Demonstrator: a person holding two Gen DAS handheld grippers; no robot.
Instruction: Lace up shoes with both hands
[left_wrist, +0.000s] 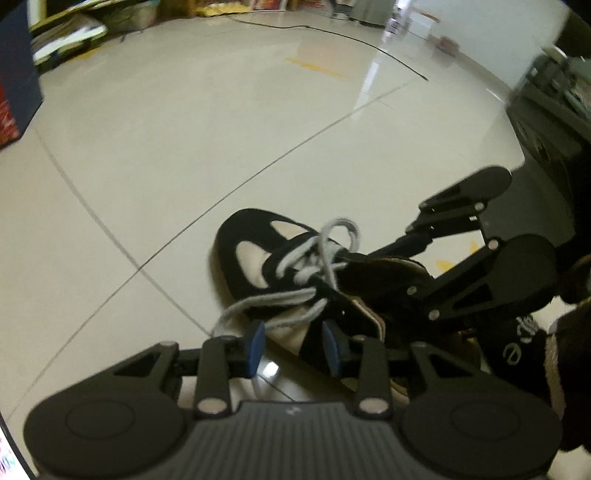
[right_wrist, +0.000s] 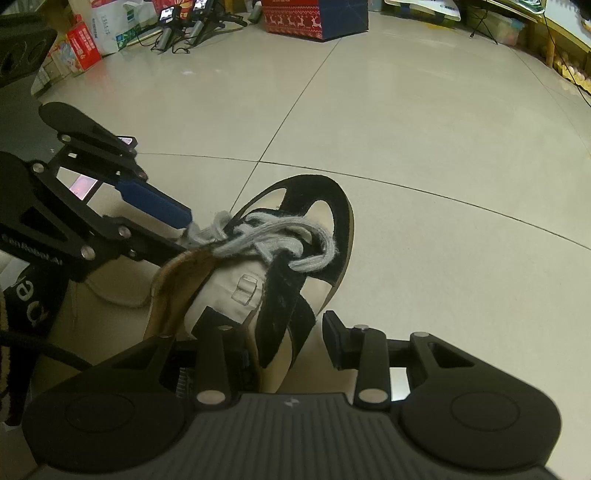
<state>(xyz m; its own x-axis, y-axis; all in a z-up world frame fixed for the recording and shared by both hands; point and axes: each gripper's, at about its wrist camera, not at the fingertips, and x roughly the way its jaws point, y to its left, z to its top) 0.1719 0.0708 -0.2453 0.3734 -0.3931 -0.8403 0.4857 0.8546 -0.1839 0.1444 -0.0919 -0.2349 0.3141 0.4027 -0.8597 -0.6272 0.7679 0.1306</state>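
Mid-lacing: left gripper fingers apart around grey lace, right gripper clamped on shoe; next, regrip lace.

Both claws are matte black linkage frames with silver rivets, round side discs and a ribbed grey plate. The left claw carries blue pads. The right claw shows one dark pad.
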